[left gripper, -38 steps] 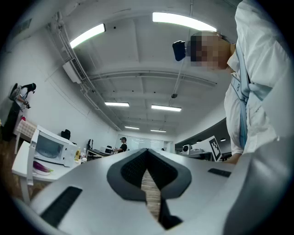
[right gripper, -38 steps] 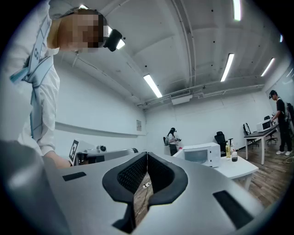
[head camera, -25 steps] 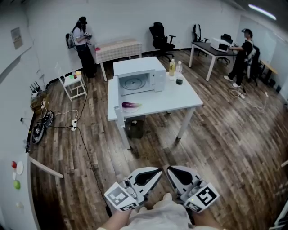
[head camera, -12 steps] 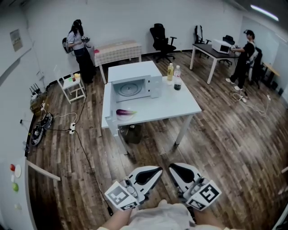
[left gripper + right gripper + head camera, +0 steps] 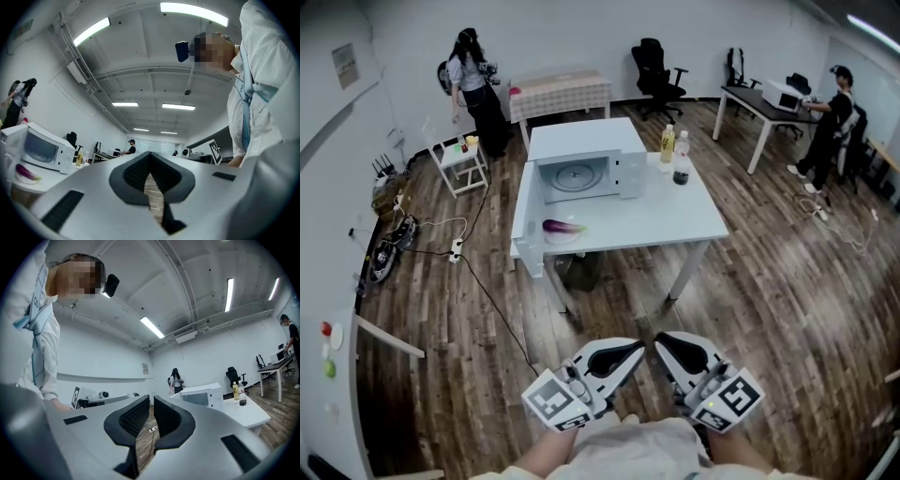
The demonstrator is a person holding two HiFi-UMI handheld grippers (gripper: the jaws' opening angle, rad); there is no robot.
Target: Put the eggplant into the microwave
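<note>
1. The person stands on the wooden floor (image 5: 769,300), well back from the white tabletop (image 5: 675,220), with both grippers held low and close to the body.
2. The left gripper (image 5: 623,353) has its jaws pressed together, with nothing between them; only floor shows past the pads.
3. The right gripper (image 5: 673,349) is closed too, apart from a thin slit between the pads, and it holds nothing. The two grippers sit side by side, tips nearly meeting.
4. The eggplant (image 5: 562,226) lies on a small white plate (image 5: 560,237) near the tabletop's front left edge, well apart from both grippers.
5. The microwave (image 5: 623,173) stands just behind the eggplant with its door swung open, and the turntable inside is visible.
6. Two bottles (image 5: 674,155) stand on the tabletop to the right of the microwave.
7. One person (image 5: 476,89) stands by the far wall on the left, and another (image 5: 836,108) stands at a desk on the far right.
</note>
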